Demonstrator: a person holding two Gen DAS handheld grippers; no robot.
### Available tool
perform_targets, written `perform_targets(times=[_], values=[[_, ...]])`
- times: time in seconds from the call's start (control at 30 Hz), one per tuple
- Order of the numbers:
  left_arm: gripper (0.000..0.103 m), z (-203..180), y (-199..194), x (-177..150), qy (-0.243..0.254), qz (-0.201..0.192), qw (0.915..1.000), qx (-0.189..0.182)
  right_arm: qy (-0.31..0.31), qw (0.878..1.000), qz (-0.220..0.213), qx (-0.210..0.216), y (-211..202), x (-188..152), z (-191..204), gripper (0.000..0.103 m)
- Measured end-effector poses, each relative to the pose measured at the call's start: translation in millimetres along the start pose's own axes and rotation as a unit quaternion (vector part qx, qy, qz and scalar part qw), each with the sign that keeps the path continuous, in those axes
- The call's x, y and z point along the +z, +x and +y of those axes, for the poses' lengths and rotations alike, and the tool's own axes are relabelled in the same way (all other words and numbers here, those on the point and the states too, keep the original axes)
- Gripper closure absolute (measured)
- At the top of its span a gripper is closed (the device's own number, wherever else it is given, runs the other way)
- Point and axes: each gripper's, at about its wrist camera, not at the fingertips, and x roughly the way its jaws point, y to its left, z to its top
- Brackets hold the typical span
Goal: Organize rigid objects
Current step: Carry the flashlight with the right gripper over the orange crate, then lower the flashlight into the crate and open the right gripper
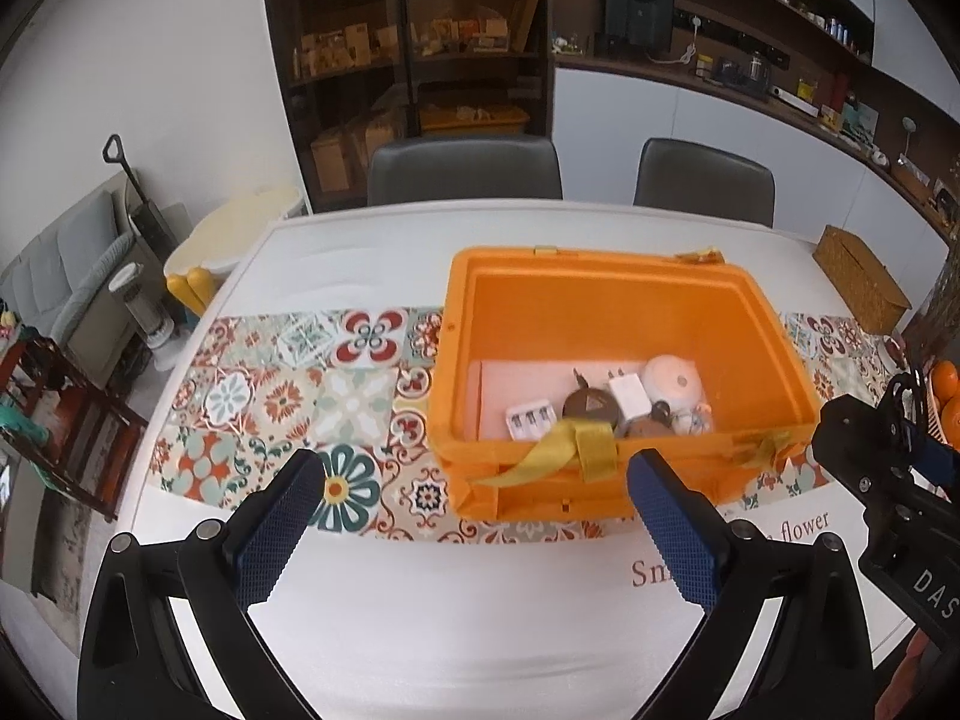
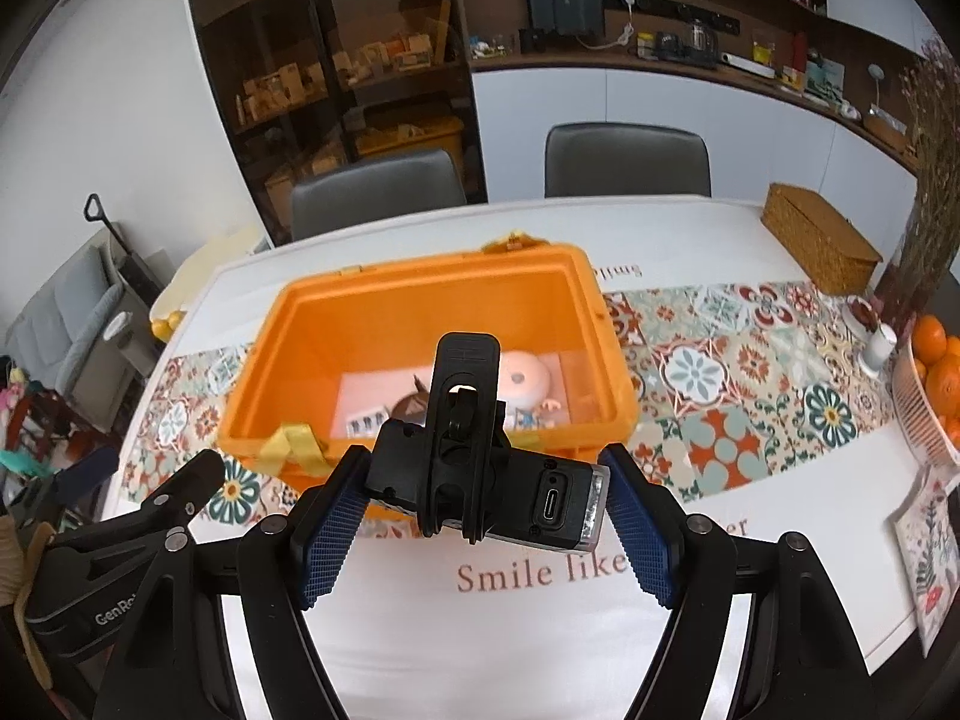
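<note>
An open orange storage box (image 1: 600, 276) stands on the patterned table runner. Inside lie a white round object (image 1: 672, 381), a white charger (image 1: 627, 393), a brown round item (image 1: 591, 405), a small battery pack (image 1: 528, 420) and a tiny figurine (image 1: 690, 420). My left gripper (image 1: 474, 480) hangs open and empty in front of the box's near wall. My right gripper (image 2: 483, 468) is shut on a black clip-on light (image 2: 462, 420) with a USB port, held above the table before the orange box (image 2: 420, 276). Each gripper shows at the edge of the other's view.
A wicker box (image 2: 819, 240) sits at the far right of the table. A basket of oranges (image 2: 930, 384) and a white cup (image 2: 879, 348) stand at the right edge. Two grey chairs (image 1: 465, 171) are behind the table, with shelves beyond.
</note>
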Motion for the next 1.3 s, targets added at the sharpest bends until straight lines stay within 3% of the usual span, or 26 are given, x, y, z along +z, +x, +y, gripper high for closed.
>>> perform_targets(times=[0.53,1.3], values=[[0.0,12.3,3.3,38.0,-0.013,-0.031,0.9993,0.015,-0.012,1.0,-0.02,0.015,9.4,47.3,8.1,0.027],[0.0,25.9,64.6,68.1,-0.034,0.004,0.9988,0.034,-0.055,0.997,0.047,0.013,94.4,89.4,34.7,0.027]])
